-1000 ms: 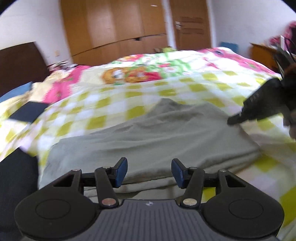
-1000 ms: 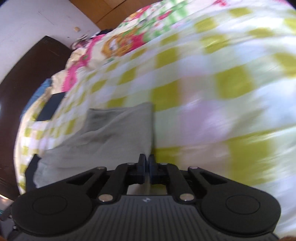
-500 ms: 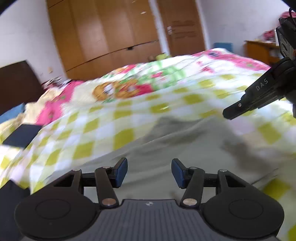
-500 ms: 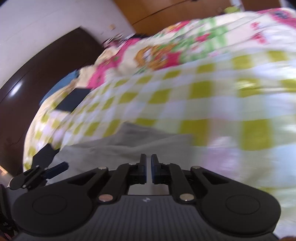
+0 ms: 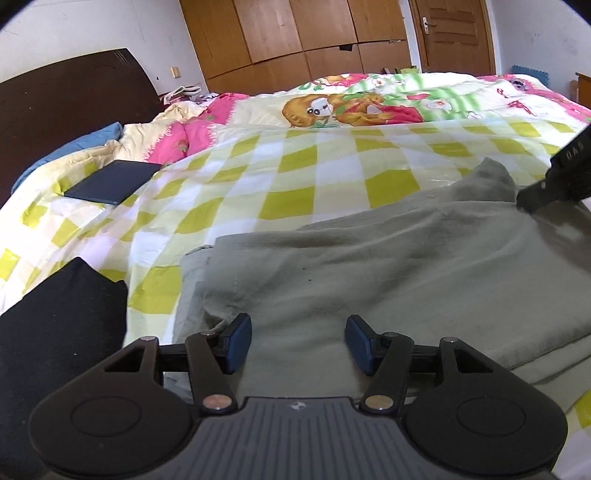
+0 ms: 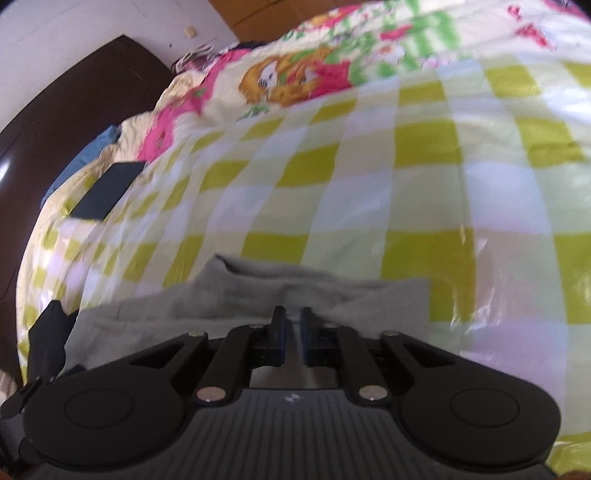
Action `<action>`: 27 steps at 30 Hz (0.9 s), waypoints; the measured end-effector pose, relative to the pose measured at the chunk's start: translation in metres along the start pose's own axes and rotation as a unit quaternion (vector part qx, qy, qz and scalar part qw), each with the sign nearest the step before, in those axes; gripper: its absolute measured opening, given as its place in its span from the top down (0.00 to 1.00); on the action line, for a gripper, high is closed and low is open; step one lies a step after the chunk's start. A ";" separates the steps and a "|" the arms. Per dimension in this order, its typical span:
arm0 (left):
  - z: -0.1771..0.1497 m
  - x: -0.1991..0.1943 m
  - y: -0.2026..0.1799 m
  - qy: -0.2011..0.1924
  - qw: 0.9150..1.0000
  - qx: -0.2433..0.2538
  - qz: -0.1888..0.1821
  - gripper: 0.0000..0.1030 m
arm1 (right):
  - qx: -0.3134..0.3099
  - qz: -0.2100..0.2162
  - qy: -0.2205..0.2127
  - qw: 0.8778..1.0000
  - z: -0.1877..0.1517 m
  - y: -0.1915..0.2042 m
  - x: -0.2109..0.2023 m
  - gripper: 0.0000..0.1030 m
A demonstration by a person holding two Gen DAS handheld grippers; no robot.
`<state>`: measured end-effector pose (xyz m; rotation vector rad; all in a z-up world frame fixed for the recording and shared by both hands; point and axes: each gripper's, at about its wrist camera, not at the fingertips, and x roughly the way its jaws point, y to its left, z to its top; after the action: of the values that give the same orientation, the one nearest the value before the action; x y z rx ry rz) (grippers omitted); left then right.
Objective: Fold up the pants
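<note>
Grey-green pants (image 5: 388,266) lie folded in layers on the yellow-and-white checked bedspread (image 5: 295,173). My left gripper (image 5: 300,341) hovers low over their near left part; its blue pads stand wide apart and are opening, with only flat cloth beneath. My right gripper (image 6: 291,332) is over the far right part of the pants (image 6: 351,295). Its jaws are opening and show a narrow gap with nothing pinched in it. In the left wrist view the right gripper's black fingers (image 5: 543,192) reach in from the right edge, above the raised corner of the pants.
A black garment (image 5: 62,325) lies at the near left beside the pants. A dark flat book (image 5: 114,181) rests on the bedspread farther left. A cartoon quilt (image 5: 351,107), a dark headboard (image 5: 66,96) and a wooden wardrobe (image 5: 295,33) lie beyond.
My left gripper has swung left and dropped closer to the pants, its pads a little wider. My right gripper moved across the pants and went from shut to slightly parted.
</note>
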<state>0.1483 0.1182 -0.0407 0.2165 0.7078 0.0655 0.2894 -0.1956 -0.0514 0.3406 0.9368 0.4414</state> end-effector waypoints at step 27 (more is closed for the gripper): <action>-0.022 -0.028 0.009 0.009 1.000 0.009 0.004 0.32 | -0.015 -0.065 -0.011 0.998 -0.074 0.008 -0.072 0.68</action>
<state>0.1128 0.1267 -0.0378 0.2365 0.7262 0.0684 0.1893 -0.2181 -0.0382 0.2548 0.9251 0.3307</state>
